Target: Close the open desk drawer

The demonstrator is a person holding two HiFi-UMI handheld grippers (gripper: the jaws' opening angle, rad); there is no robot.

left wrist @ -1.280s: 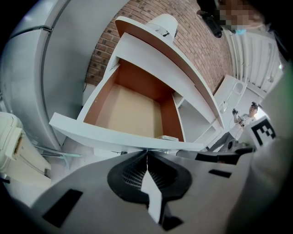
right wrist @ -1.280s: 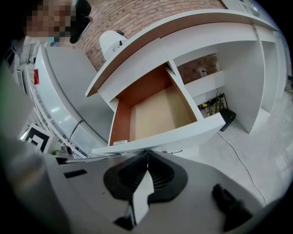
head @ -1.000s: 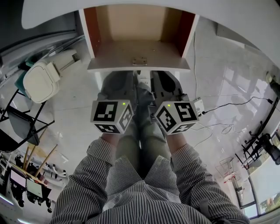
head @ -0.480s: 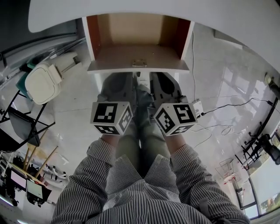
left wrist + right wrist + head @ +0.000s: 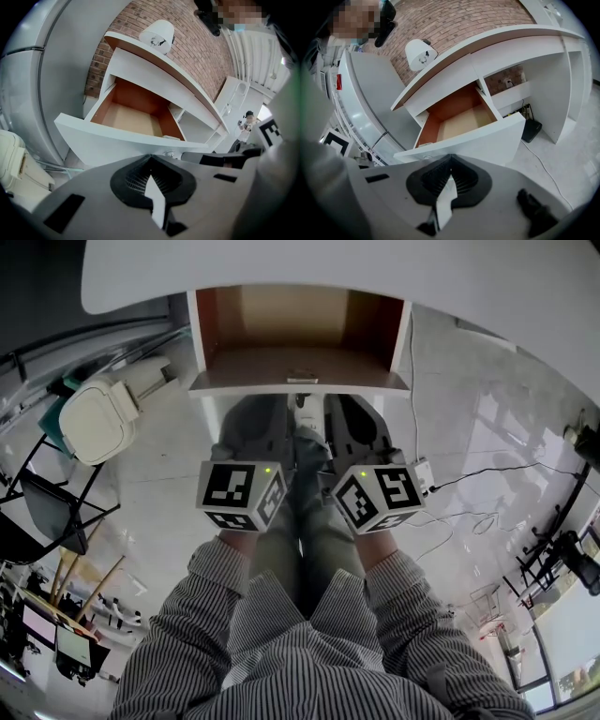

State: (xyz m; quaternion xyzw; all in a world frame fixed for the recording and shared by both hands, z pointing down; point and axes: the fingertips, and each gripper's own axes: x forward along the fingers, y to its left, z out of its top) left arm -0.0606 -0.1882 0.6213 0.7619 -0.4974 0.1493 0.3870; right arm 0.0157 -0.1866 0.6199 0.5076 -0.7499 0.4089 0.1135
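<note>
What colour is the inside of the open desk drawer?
Reddish-brown walls, light tan floor; the drawer shows best in the right gripper view.

Left gripper (image 5: 150,163), right gripper (image 5: 450,161): both closed.

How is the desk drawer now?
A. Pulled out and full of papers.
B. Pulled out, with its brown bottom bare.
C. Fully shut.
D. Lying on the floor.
B: the drawer sticks out from the desk, and its brown bottom shows with nothing lying on it.
</note>
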